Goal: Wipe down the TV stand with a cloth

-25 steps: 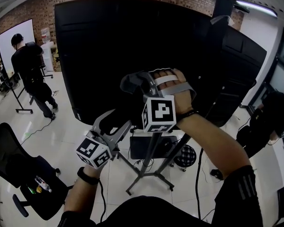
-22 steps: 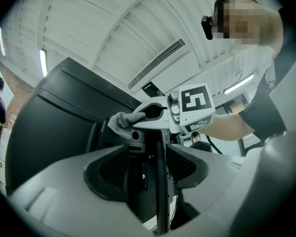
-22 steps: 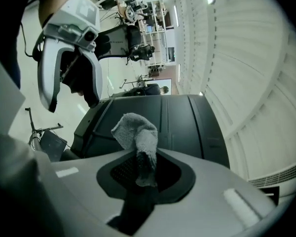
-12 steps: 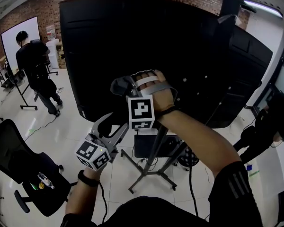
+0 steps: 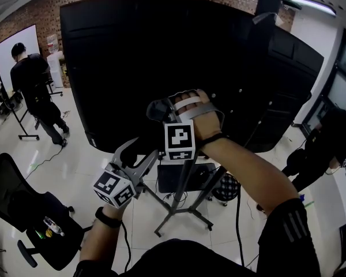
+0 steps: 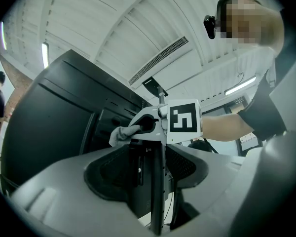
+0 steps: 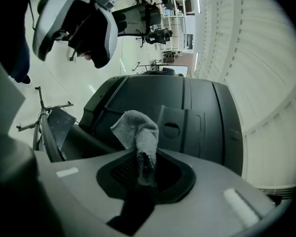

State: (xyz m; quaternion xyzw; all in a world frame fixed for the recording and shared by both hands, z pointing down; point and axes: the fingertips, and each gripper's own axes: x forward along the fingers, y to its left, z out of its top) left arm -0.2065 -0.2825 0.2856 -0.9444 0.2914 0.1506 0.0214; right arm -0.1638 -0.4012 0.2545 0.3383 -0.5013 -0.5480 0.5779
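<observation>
I'm watching the grey cloth point(image 7: 137, 132) sticking up from my right gripper point(image 7: 145, 174), whose jaws are pinching it close to the TV's black back point(image 5: 138, 56). My left gripper point(image 6: 153, 159) is hovering lower, jaws spread, with the TV stand's pole point(image 6: 158, 201) showing beyond the gap.

Right arm reaches forward and up. Right hand point(image 5: 203, 119) strapped round the right gripper point(image 5: 160, 109), marker cube point(image 5: 179, 143) facing the head camera. Its jaws are clamped on a grey cloth point(image 7: 138, 132). Left gripper point(image 5: 139, 149) sits lower and nearer the body, tilted up to the right, jaws apart. Left forearm rises from below, black band point(image 5: 106, 217) on the wrist.
</observation>
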